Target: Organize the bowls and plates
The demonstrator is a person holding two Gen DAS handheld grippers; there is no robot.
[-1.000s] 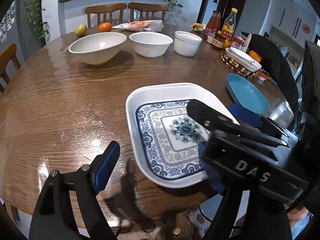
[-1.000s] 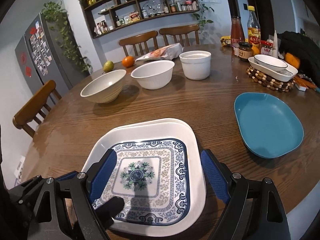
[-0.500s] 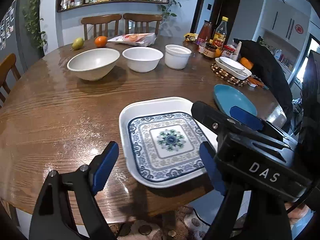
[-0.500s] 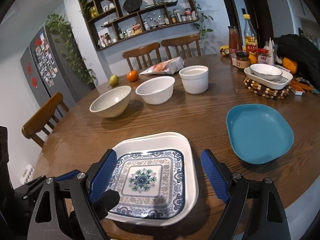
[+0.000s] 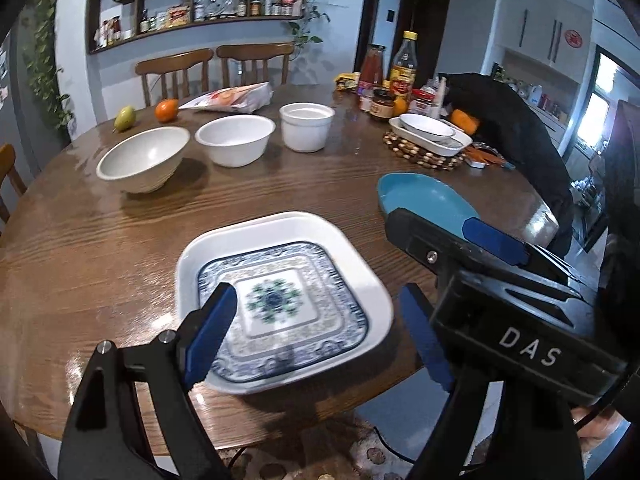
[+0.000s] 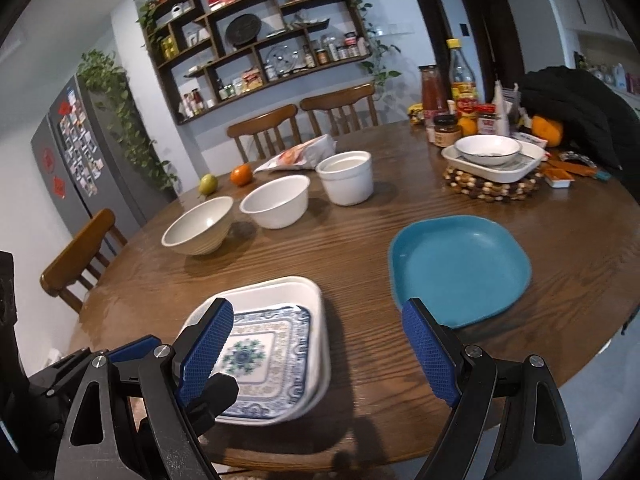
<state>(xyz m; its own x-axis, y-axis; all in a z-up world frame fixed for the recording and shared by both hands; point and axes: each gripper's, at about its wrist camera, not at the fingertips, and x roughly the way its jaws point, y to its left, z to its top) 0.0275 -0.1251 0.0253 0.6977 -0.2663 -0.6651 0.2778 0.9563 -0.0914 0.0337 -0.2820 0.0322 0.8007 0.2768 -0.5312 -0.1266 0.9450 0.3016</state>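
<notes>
A square white plate with a blue pattern (image 5: 280, 300) lies stacked on another white plate near the table's front edge; the stack also shows in the right wrist view (image 6: 272, 340). A blue plate (image 6: 456, 264) lies to its right, also in the left wrist view (image 5: 424, 200). Three white bowls stand in a row behind: a wide one (image 6: 200, 232), a round one (image 6: 276, 206) and a straight-sided one (image 6: 346, 182). My left gripper (image 5: 316, 332) is open and empty, above the plate stack's near edge. My right gripper (image 6: 316, 356) is open and empty, just right of the stack.
A beaded trivet (image 6: 492, 184) at the back right carries a white tray with a small bowl. Bottles and jars (image 6: 460, 92), a dark jacket (image 6: 568, 104), a snack bag (image 6: 300, 156), an orange and a pear sit at the back. Chairs ring the round wooden table (image 6: 360, 240).
Both grippers have drawn back and up from the patterned plate, which now lies flat on the table. The right gripper has shifted to the right of it.
</notes>
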